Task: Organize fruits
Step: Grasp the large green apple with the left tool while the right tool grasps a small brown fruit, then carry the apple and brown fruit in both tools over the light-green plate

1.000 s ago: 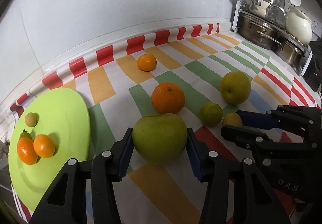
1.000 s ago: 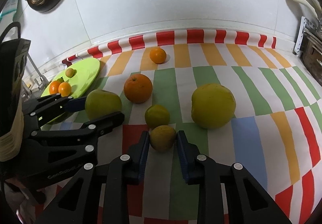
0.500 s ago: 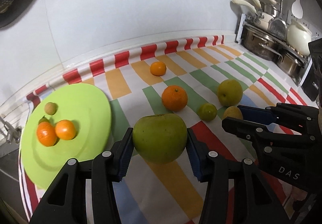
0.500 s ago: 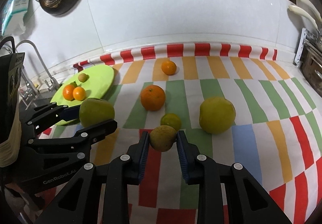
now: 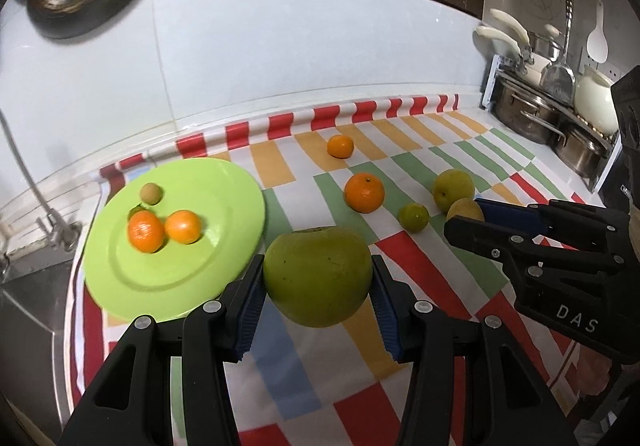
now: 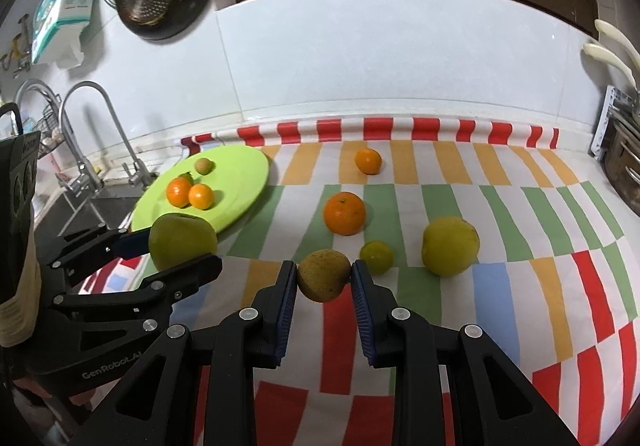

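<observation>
My left gripper (image 5: 318,286) is shut on a big green apple (image 5: 316,276) and holds it above the cloth, just right of the green plate (image 5: 224,238). The plate (image 6: 240,181) carries two small oranges (image 5: 164,228) and a small brownish fruit (image 5: 151,193). My right gripper (image 6: 324,282) is shut on a small yellow-brown fruit (image 6: 323,274), lifted off the cloth. On the cloth lie a large orange (image 6: 344,213), a small orange (image 6: 368,161), a small green citrus (image 6: 376,256) and a yellow pear-like fruit (image 6: 450,246).
A striped, checked cloth (image 6: 520,226) covers the counter. A sink with taps (image 6: 80,149) lies left of the plate. Pots and a rack (image 5: 552,113) stand at the far right. A white tiled wall (image 6: 360,65) runs behind.
Both grippers have risen and drawn back with their fruits, the apple and the yellow-brown fruit leaving the cloth. The left gripper has swung toward the plate.
</observation>
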The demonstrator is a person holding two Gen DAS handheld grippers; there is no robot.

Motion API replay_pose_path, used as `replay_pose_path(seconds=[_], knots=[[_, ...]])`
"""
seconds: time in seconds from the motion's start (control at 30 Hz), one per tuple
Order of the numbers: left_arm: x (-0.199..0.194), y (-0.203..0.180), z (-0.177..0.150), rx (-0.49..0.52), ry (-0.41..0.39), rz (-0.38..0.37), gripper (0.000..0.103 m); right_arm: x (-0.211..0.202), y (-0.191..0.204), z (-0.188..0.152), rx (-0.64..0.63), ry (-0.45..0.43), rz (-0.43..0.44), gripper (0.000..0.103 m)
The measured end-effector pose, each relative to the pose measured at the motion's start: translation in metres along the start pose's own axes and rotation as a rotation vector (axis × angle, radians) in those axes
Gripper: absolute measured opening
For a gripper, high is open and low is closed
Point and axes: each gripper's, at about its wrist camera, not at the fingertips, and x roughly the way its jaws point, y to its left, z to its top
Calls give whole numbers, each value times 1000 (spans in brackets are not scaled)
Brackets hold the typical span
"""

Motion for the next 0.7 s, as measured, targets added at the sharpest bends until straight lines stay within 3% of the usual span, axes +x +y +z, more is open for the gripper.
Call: replay_pose_path(seconds=[0.7], knots=[[-68,8,-14,-38,-105,55,49,-43,36,-1,-63,-78,40,29]])
